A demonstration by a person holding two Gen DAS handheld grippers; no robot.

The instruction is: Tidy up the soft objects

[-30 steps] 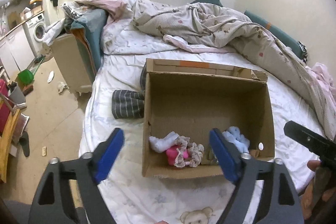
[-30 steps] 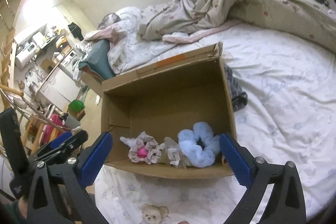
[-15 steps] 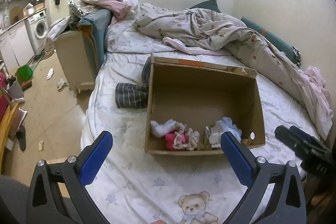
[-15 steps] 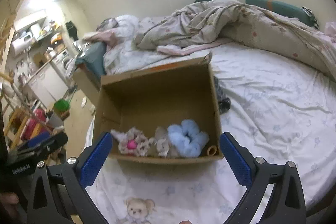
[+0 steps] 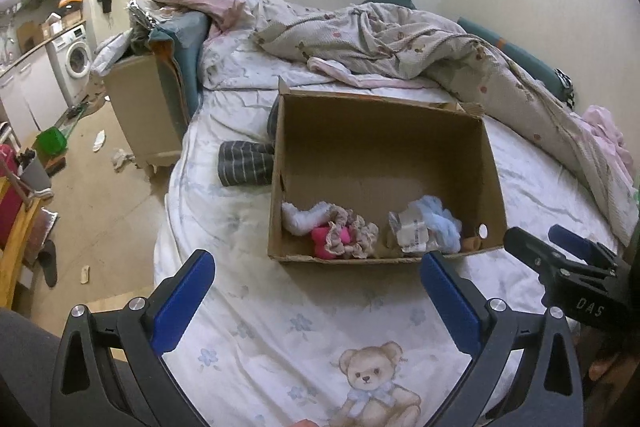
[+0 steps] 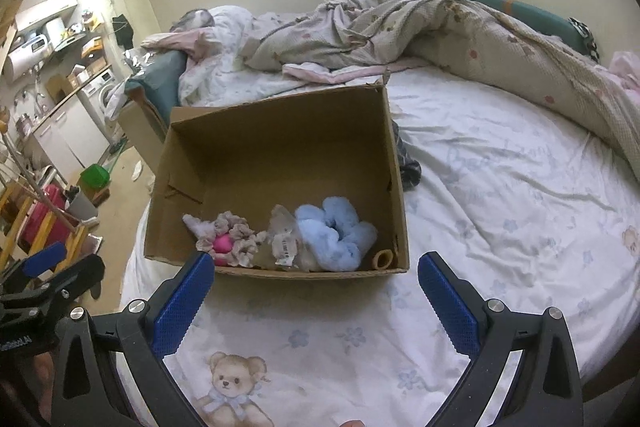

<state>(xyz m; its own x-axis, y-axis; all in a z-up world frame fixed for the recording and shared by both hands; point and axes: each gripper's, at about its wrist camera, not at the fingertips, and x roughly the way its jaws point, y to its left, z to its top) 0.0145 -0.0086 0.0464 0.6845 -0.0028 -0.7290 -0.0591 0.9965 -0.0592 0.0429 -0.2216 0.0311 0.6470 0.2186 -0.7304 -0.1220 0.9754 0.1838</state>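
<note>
A: The left gripper (image 5: 316, 291) is hanging with its blue pads spread wide, nothing between them, just in front of the cardboard box (image 5: 494, 163). The right gripper (image 6: 316, 291) is doing the same, released and empty, near the box's front wall.

B: And inside the box?

A: The soft things are lying in a row along its front wall, the row running left to right. The blue scrunchie (image 6: 336, 233) is sitting toward the box's right corner, a crumpled clear packet with a label (image 6: 285, 239) touching it, then the beige frilly scrunchie (image 6: 236, 241) with something pink (image 6: 222, 245), and a white piece (image 5: 306, 217) at the left end.

B: The surroundings?

A: The box is resting on a white bedsheet (image 6: 500, 195) with a teddy-bear print (image 6: 236, 387). Behind the box a rumpled quilt (image 5: 380, 39) is sprawling; left of it, a striped dark cloth (image 5: 244, 163), and far beyond, a washing machine (image 5: 76, 61).
</note>
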